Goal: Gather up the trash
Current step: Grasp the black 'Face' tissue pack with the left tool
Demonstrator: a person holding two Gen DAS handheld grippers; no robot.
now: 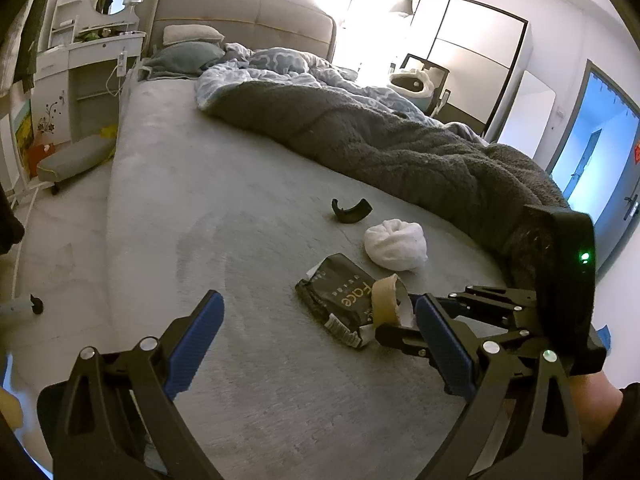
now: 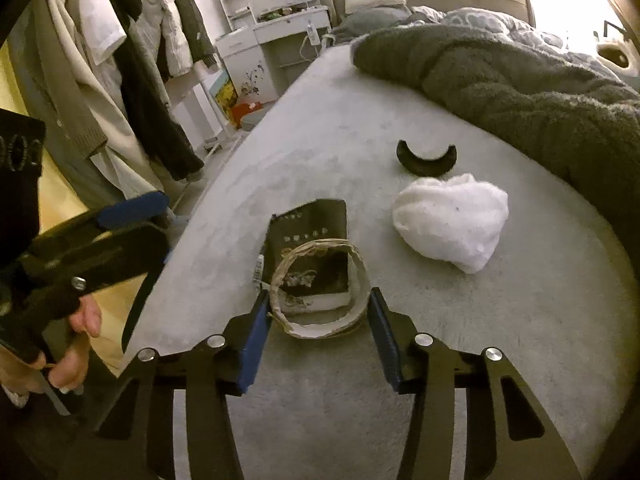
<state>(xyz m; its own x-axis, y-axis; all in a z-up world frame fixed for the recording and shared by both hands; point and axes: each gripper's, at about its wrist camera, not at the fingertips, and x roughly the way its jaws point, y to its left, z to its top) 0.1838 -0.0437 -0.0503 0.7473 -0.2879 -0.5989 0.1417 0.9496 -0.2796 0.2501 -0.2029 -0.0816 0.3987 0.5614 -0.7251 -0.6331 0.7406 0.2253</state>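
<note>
On the grey bed (image 1: 240,184), near its foot, lies the trash: a cardboard ring (image 2: 318,288) resting on a black packet (image 2: 310,240), a white wad (image 2: 450,220) to the right of them, and a curved black piece (image 2: 426,160) just beyond the wad. The right claw (image 2: 318,320) has its blue pads against both sides of the cardboard ring; it looks gripped, though the ring's far edge blurs the contact. The left claw (image 1: 320,340) stands wide with nothing between its pads, off to the left of the packet. A dark blanket (image 1: 400,148) is heaped along the bed's right side.
</note>
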